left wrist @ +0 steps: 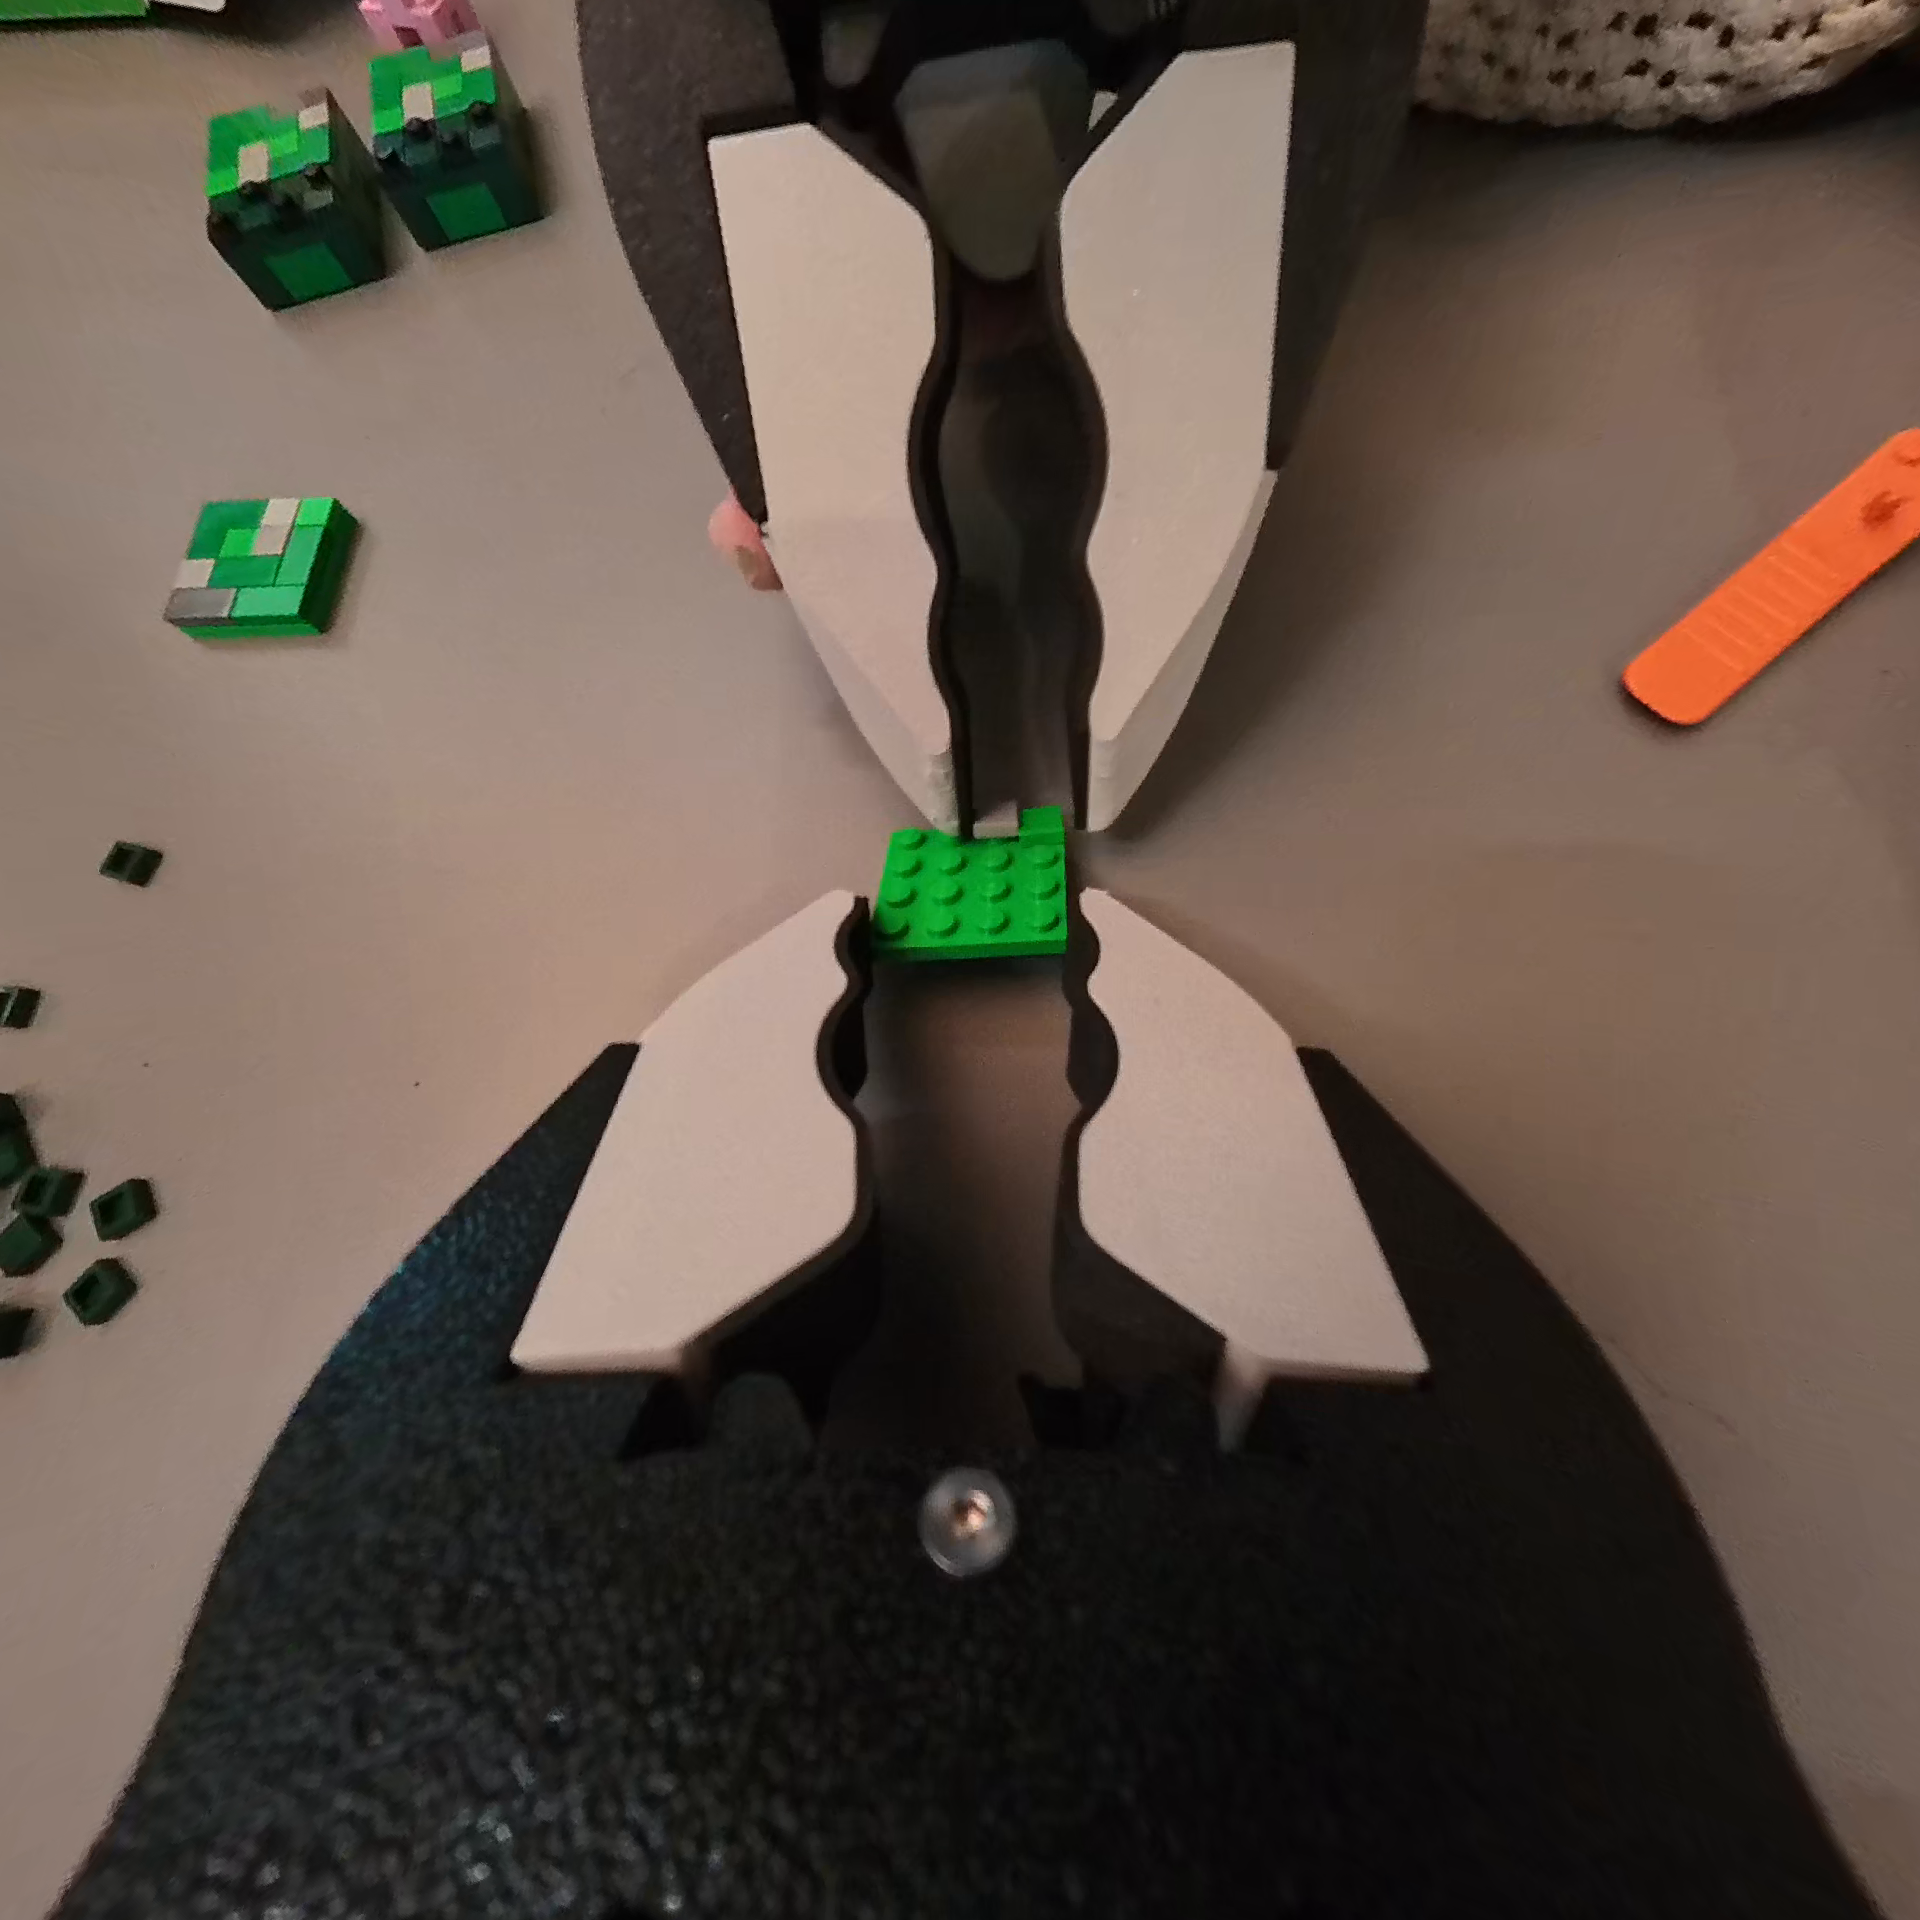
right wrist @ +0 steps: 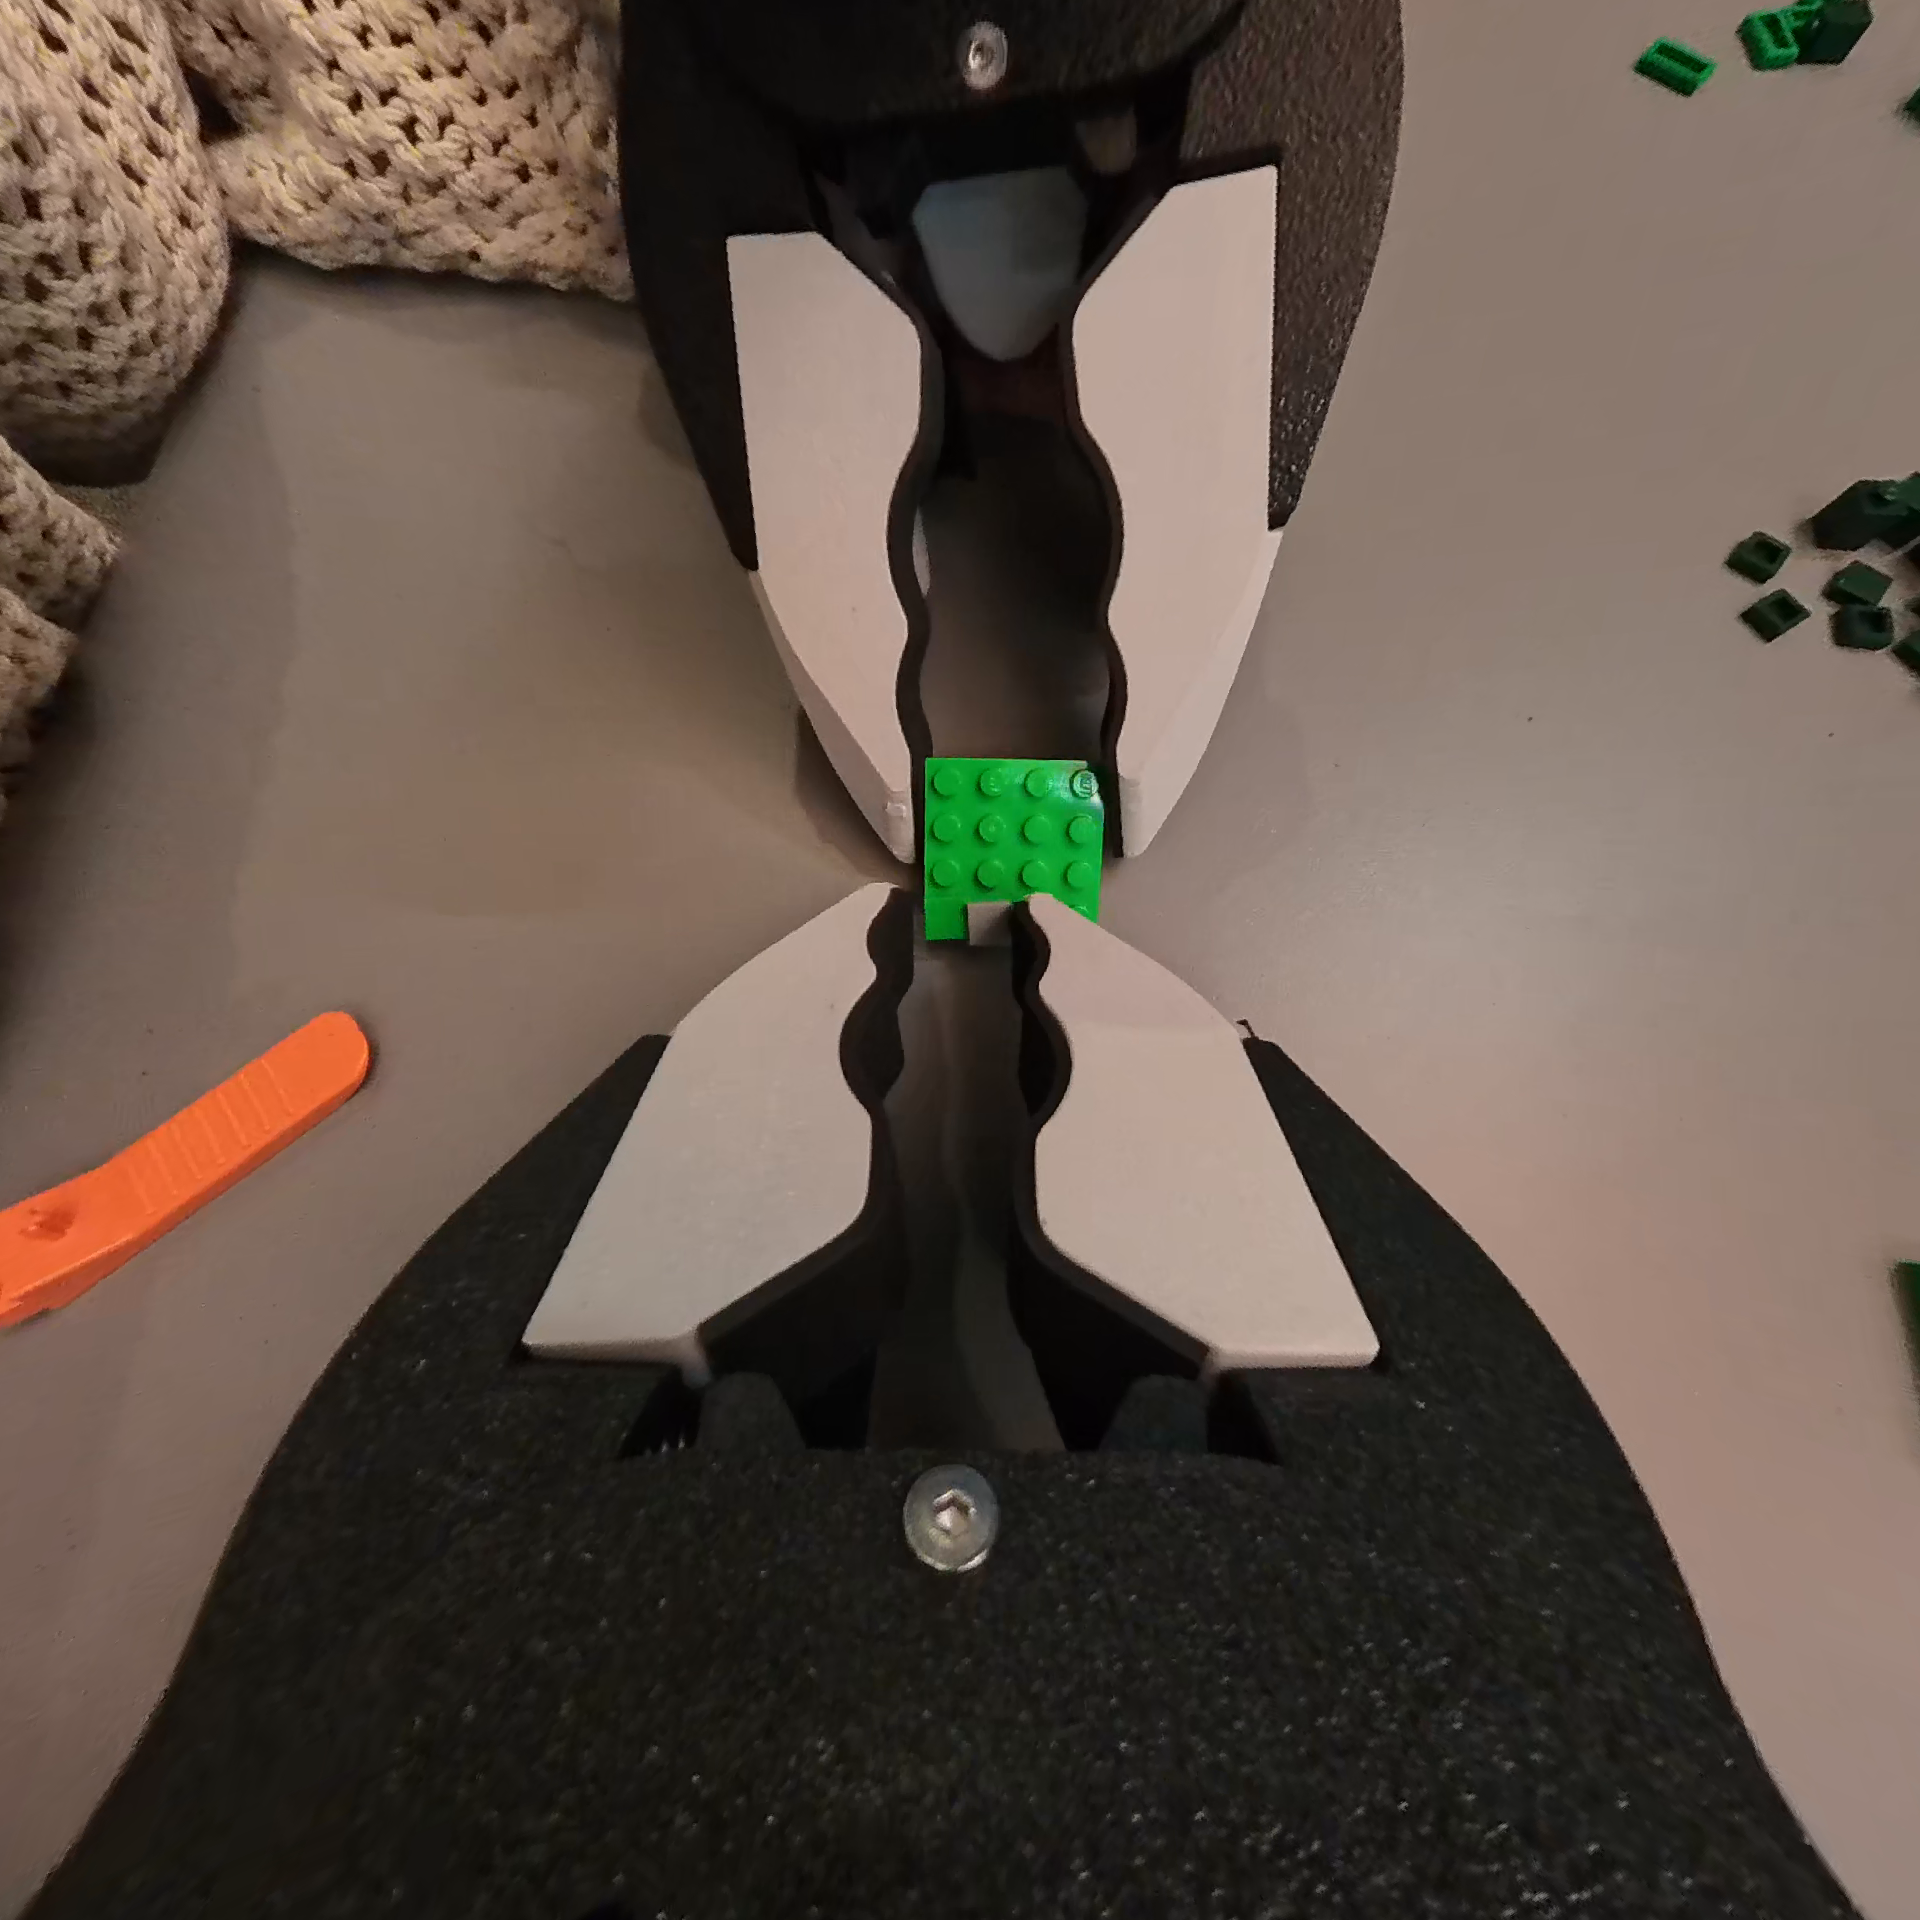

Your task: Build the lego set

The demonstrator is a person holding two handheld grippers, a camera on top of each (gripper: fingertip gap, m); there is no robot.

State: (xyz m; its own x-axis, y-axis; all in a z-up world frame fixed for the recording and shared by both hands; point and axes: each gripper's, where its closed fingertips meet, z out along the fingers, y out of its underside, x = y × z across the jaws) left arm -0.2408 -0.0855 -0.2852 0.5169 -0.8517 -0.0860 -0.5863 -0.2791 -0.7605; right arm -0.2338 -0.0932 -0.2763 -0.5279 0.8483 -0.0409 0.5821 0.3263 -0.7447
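A bright green studded plate [left wrist: 971,899] lies flat on the grey table, gripped by its two sides in my left gripper [left wrist: 971,912]. It also shows in the right wrist view [right wrist: 1013,831], with the left gripper [right wrist: 1013,821] facing me. My right gripper [right wrist: 961,909] comes from the opposite side and is closed around a small light grey tile [right wrist: 989,916] at the plate's edge row. A raised green tile [right wrist: 943,920] sits beside the grey one. In the left wrist view the right gripper [left wrist: 1018,805] holds the grey tile [left wrist: 997,821] next to the green tile [left wrist: 1042,823].
An orange brick separator [left wrist: 1787,582] [right wrist: 177,1153] lies to one side. Two green cube builds [left wrist: 296,208] [left wrist: 452,156] and a flat green tiled square [left wrist: 265,566] stand at far left. Loose dark green pieces [left wrist: 62,1216] [right wrist: 1849,582] are scattered. A crocheted cloth [right wrist: 208,156] lies behind. Left and right tips are no more than a few centimetres apart. The orange brick separator [left wrist: 1787,582] lies around 12 cm away from my right fingertips. The right camera catches it too, in the right wrist view [right wrist: 179,1163].
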